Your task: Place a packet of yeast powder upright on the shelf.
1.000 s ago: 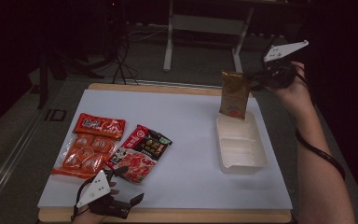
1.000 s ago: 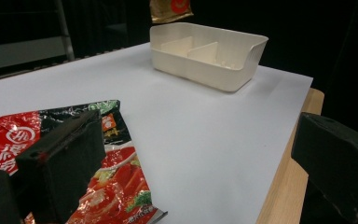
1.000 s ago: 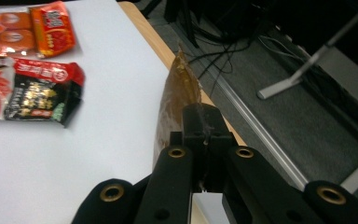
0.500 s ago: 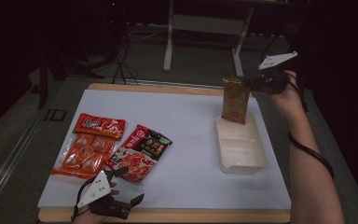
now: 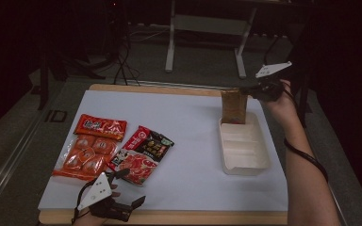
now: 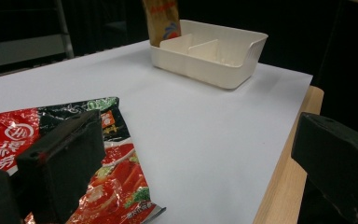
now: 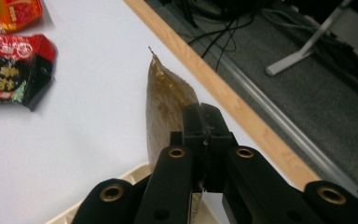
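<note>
A brown snack packet (image 5: 233, 107) stands upright with its lower end in the far compartment of a white divided tray (image 5: 243, 151). My right gripper (image 5: 243, 89) is shut on the packet's top edge; in the right gripper view the jaws (image 7: 204, 122) pinch the packet (image 7: 165, 100) above the tray's rim (image 7: 129, 176). My left gripper (image 5: 130, 188) rests open at the table's front edge. In the left gripper view its jaws (image 6: 200, 163) stand wide apart with nothing between them, beside a red and black packet (image 6: 116, 177). Farther off are the tray (image 6: 214, 65) and the brown packet (image 6: 162, 21).
On the white sheet (image 5: 188, 141) at the left lie an orange-red packet (image 5: 100, 126), a bag of orange rounds (image 5: 82, 157), a red and black packet (image 5: 153, 142) and a red packet (image 5: 134, 165). The table's wooden edge (image 5: 193, 217) runs along the front.
My right gripper has come down and a little toward the tray with the brown packet, whose lower end now sits in the far compartment. The left gripper has stayed put.
</note>
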Tool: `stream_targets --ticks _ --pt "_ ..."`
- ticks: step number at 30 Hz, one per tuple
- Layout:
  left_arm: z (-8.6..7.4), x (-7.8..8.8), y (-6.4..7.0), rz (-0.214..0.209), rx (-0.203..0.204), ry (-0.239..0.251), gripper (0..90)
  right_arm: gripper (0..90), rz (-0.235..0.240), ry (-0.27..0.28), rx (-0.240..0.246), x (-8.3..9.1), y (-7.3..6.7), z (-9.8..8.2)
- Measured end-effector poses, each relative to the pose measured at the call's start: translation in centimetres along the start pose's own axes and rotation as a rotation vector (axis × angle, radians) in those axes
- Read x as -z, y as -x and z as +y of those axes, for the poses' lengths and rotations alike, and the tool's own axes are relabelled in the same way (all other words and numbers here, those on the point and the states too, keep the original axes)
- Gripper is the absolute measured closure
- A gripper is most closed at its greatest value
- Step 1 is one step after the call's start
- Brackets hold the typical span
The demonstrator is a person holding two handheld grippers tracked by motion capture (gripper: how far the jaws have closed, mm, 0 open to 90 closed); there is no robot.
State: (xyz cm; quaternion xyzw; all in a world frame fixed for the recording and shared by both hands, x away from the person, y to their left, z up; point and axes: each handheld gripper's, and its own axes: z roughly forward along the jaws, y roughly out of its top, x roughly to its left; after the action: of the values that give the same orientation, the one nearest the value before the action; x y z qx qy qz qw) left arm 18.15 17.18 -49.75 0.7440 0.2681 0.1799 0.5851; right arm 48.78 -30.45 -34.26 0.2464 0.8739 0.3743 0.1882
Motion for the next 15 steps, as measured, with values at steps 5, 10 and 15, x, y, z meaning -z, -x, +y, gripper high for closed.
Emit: stream_targets --ticks 5,10,15 --pt "0.0 0.0 0.0 -0.002 -0.003 -0.001 3.3 90.0 0.010 0.006 -0.033 -0.7 0.0 -1.6" --pt "0.0 -0.1 0.0 -0.002 -0.006 -0.003 3.3 89.9 -0.031 -0.008 -0.052 -0.4 0.2 -2.3" --pt "0.0 -0.1 0.0 -0.005 -0.007 -0.005 3.3 76.4 -0.091 -0.035 -0.070 -0.3 -0.1 -2.4"
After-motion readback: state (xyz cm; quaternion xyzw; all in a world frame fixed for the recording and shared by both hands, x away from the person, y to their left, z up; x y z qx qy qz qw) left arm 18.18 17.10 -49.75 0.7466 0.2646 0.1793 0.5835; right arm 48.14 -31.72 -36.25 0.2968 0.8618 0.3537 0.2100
